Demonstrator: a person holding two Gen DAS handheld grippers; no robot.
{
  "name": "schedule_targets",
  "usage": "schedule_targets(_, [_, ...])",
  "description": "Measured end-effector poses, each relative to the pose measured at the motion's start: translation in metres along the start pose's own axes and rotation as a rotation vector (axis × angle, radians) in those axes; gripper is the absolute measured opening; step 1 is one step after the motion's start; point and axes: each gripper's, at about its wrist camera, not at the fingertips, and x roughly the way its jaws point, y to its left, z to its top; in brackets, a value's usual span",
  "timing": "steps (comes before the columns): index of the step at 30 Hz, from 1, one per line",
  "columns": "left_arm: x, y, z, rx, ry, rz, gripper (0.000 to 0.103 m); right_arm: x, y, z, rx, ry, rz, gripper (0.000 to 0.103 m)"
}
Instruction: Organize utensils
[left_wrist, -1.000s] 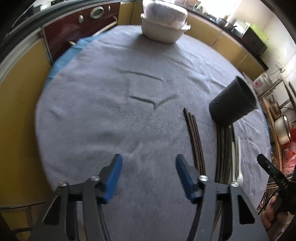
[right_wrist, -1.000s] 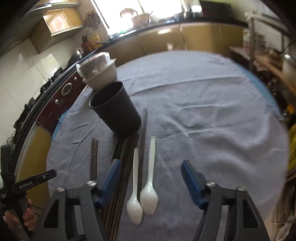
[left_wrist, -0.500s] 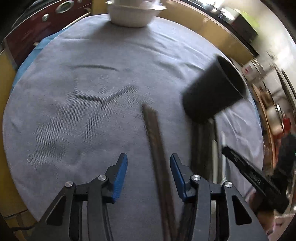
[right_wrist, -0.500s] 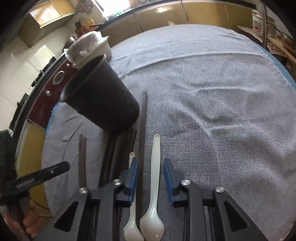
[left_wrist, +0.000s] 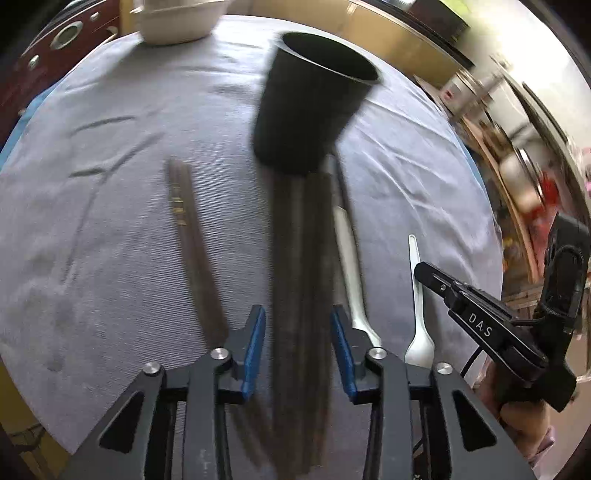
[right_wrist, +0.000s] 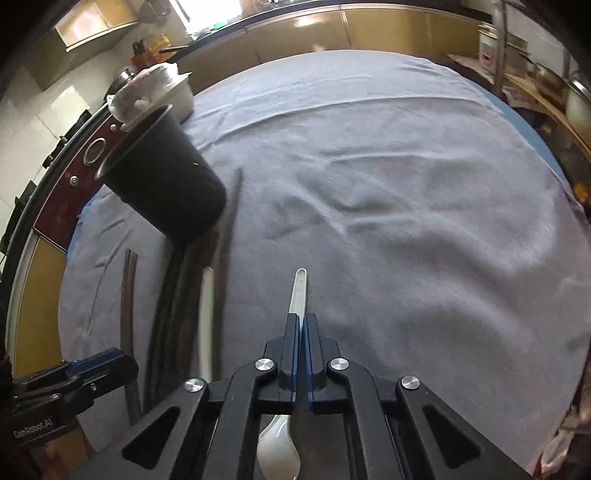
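A black perforated utensil cup (left_wrist: 310, 103) (right_wrist: 166, 184) stands on the grey cloth. A bundle of dark chopsticks (left_wrist: 299, 295) (right_wrist: 173, 302) lies in front of it. My left gripper (left_wrist: 298, 349) straddles that bundle, jaws closing, with a thin gap still showing at the left pad. A separate chopstick pair (left_wrist: 195, 251) (right_wrist: 129, 295) lies to the left. My right gripper (right_wrist: 301, 332) is shut on the handle of a white spoon (right_wrist: 300, 288) (left_wrist: 417, 295), whose bowl shows under the fingers. A second white spoon (left_wrist: 351, 258) (right_wrist: 207, 314) lies beside the bundle.
The grey cloth (left_wrist: 110, 184) (right_wrist: 406, 184) covers a round table. A wrapped stack of white bowls (left_wrist: 177, 22) (right_wrist: 155, 92) sits at the far edge behind the cup. Yellow cabinets and a maroon appliance (right_wrist: 74, 184) ring the table. Shelves with pots (left_wrist: 517, 166) stand to the right.
My left gripper slid right, from beside the chopstick pair to over the bundle, and its jaws narrowed. My right gripper sank and closed on the right-hand spoon's handle.
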Motion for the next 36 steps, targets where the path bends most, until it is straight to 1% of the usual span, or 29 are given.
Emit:
schedule_targets(2, [0.006, -0.01, 0.0, 0.02, 0.013, -0.006, 0.029, -0.007, -0.011, -0.008, 0.019, 0.001, 0.006, 0.004])
schedule_targets(4, [0.014, -0.021, -0.003, 0.038, 0.034, -0.006, 0.022, -0.01, -0.022, -0.01, 0.043, 0.002, 0.034, 0.004])
schedule_targets(6, [0.013, -0.025, -0.009, 0.051, 0.05, -0.012, 0.019, -0.014, -0.03, -0.014, 0.058, 0.003, 0.059, 0.003])
schedule_targets(8, [0.016, -0.035, -0.014, 0.071, 0.057, -0.019, 0.019, -0.017, -0.034, -0.016, 0.061, 0.002, 0.075, 0.003])
schedule_targets(11, [0.024, -0.048, -0.018, 0.09, 0.064, -0.004, 0.02, -0.021, -0.037, -0.019, 0.055, -0.006, 0.087, 0.003])
schedule_targets(12, [0.025, -0.051, -0.016, 0.096, 0.048, 0.003, 0.02, -0.021, -0.036, -0.02, 0.052, -0.008, 0.086, 0.003])
schedule_targets(13, [0.017, -0.048, -0.019, 0.099, 0.045, 0.005, 0.02, -0.022, -0.037, -0.021, 0.05, -0.011, 0.087, 0.003])
schedule_targets(15, [0.02, -0.048, -0.016, 0.092, 0.052, 0.014, 0.02, -0.02, -0.036, -0.019, 0.049, -0.016, 0.094, 0.003])
schedule_targets(19, [0.023, -0.049, -0.018, 0.082, 0.074, -0.012, 0.02, -0.021, -0.041, -0.022, 0.06, -0.012, 0.115, 0.003])
schedule_targets(21, [0.025, -0.048, -0.022, 0.086, 0.087, -0.014, 0.023, -0.021, -0.041, -0.023, 0.06, -0.009, 0.119, 0.003])
schedule_targets(23, [0.027, -0.052, -0.024, 0.087, 0.081, -0.023, 0.026, -0.021, -0.041, -0.023, 0.057, -0.009, 0.116, 0.003])
schedule_targets(25, [0.027, -0.052, -0.025, 0.088, 0.086, -0.038, 0.031, -0.02, -0.04, -0.022, 0.053, -0.009, 0.111, 0.003])
schedule_targets(29, [0.023, -0.048, -0.025, 0.083, 0.09, -0.066, 0.032, -0.019, -0.037, -0.02, 0.047, 0.0, 0.098, 0.003])
schedule_targets(32, [0.022, -0.046, -0.024, 0.091, 0.079, -0.078, 0.031, -0.017, -0.033, -0.018, 0.031, 0.006, 0.078, 0.003])
schedule_targets(33, [0.026, -0.049, -0.022, 0.097, 0.072, -0.078, 0.022, -0.017, -0.032, -0.018, 0.025, 0.008, 0.072, 0.003])
schedule_targets(34, [0.026, -0.047, -0.022, 0.101, 0.059, -0.073, 0.017, -0.017, -0.028, -0.017, 0.005, 0.011, 0.057, 0.003])
schedule_targets(35, [0.025, -0.045, -0.023, 0.096, 0.054, -0.083, 0.015, -0.017, -0.025, -0.017, -0.012, 0.015, 0.043, 0.002])
schedule_targets(36, [0.025, -0.042, -0.023, 0.08, 0.051, -0.099, 0.012, -0.016, -0.024, -0.016, -0.019, 0.018, 0.035, 0.002])
